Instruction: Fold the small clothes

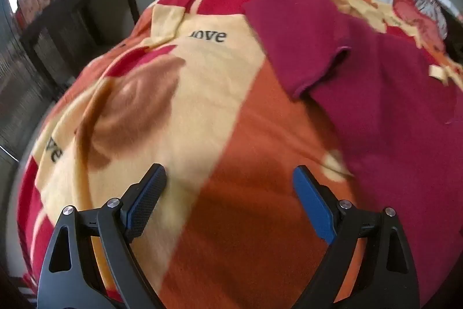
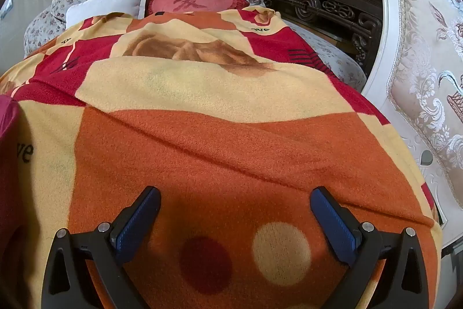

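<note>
Maroon shirt (image 1: 361,71) spread flat on patterned blanket (image 1: 208,94), sleeve out. Left gripper (image 1: 228,201) and right gripper (image 2: 235,217) both wide, empty, above blanket. Probably light, limp, wrinkle-prone; best pinched at hem or sleeve edge.

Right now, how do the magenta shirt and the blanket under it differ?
The magenta shirt is one plain colour; the blanket is patterned in orange, cream and red with printed words. The shirt covers only part of the blanket, which spreads across the whole bed. Both lie flat, untouched by either tongs.
</note>
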`<state>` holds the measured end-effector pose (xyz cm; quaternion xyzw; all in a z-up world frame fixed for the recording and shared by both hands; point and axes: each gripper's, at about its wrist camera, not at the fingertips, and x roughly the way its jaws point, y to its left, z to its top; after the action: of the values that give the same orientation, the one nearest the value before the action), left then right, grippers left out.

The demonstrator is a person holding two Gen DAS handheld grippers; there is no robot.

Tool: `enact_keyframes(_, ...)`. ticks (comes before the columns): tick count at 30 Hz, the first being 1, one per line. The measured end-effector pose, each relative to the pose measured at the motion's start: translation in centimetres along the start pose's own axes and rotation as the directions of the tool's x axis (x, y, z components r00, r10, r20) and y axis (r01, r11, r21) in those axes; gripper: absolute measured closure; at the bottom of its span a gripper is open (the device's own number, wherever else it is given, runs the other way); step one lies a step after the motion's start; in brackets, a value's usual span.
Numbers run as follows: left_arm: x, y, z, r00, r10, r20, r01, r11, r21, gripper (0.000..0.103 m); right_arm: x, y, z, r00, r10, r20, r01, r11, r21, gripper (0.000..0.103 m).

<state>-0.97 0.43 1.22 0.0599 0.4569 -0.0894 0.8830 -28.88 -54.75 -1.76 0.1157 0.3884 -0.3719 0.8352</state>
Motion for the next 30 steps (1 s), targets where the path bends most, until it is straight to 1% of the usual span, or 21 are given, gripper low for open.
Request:
enact_keyframes(1,-0.5,-0.2,-0.1,1.0,-0.006,0.002,0.006,1.0,-0.002,0.013,0.0,0.0,0.0,1.0,-0.001,0.001,0.001,1.0,0.0,0.0)
enact_keyframes(2,-1.5,-0.7,-0.6,1.0,0.015,0.022,-0.016,1.0,0.015,0.013,0.0,0.0,0.0,1.0,-0.001,0.001,0.001,1.0,0.0,0.0)
enact_keyframes(3,-2.2,-1.2,-0.8,0.999,0.014,0.033,-0.015,1.0,0.023,0.013,0.0,0.0,-0.1,1.0,-0.001,0.001,0.001,1.0,0.0,0.0)
enact_keyframes(7,-5.2,-3.1,-1.3,0.997,-0.013,0.078,0.009,0.998,0.058,0.013,0.1,0.1,-0.1,1.0,-0.006,0.0,0.006,1.0,-0.004,0.0)
enact_keyframes(9,-6.1,-4.0,-1.6,0.996,-0.03,0.088,0.024,0.997,0.067,0.013,0.1,0.1,0.0,1.0,-0.011,-0.001,0.011,1.0,-0.008,0.0)
enact_keyframes(11,-8.0,-4.5,-2.3,0.994,-0.049,0.093,0.042,0.996,0.075,0.013,0.0,0.3,-0.1,1.0,-0.013,-0.002,0.013,1.0,-0.01,0.0)
enact_keyframes(14,-9.3,-5.6,-2.7,0.993,-0.077,0.093,0.07,0.995,0.077,0.013,0.1,0.9,0.0,1.0,-0.027,-0.012,0.027,1.0,-0.016,0.0)
enact_keyframes(16,-10.0,-6.3,-2.9,0.992,-0.096,0.08,0.089,0.993,0.083,0.013,-0.4,0.7,0.2,0.999,-0.006,-0.042,0.005,1.0,-0.025,0.0)
enact_keyframes(17,-10.1,-6.6,-3.0,0.992,-0.102,0.076,0.096,0.992,0.086,0.013,-1.0,0.7,0.1,0.998,0.037,-0.057,-0.04,0.998,-0.044,0.0)
enact_keyframes(18,-10.5,-7.2,-3.1,0.991,-0.117,0.072,0.109,0.989,0.1,0.013,-2.0,0.8,-0.2,0.994,0.076,-0.076,-0.082,0.994,-0.073,0.001)
enact_keyframes(20,-10.8,-7.7,-3.6,0.989,-0.124,0.084,0.112,0.985,0.13,0.013,-4.2,0.5,-1.0,0.991,0.106,-0.078,-0.113,0.99,-0.088,0.005)
enact_keyframes(22,-11.6,-8.8,-4.2,0.987,-0.115,0.111,0.095,0.981,0.17,0.013,-7.3,-0.2,-1.8,0.985,0.156,-0.07,-0.16,0.985,-0.06,0.005)
enact_keyframes(24,-12.2,-9.7,-4.5,0.986,-0.116,0.12,0.091,0.976,0.197,0.013,-10.4,-0.7,-2.2,0.979,0.19,-0.069,-0.193,0.98,-0.04,0.005)
enact_keyframes(27,-13.0,-10.2,-4.7,0.982,-0.152,0.116,0.127,0.972,0.2,0.013,-16.9,-0.9,-3.1,0.972,0.229,-0.052,-0.231,0.972,-0.043,0.005)
enact_keyframes(29,-13.5,-10.5,-4.7,0.978,-0.171,0.116,0.146,0.97,0.196,0.013,-20.5,-0.5,-3.5,0.965,0.26,-0.044,-0.263,0.962,-0.071,0.005)
enact_keyframes(30,-13.8,-10.6,-4.7,0.977,-0.178,0.116,0.153,0.969,0.196,0.013,-21.5,-0.4,-3.5,0.961,0.273,-0.043,-0.275,0.958,-0.083,0.005)
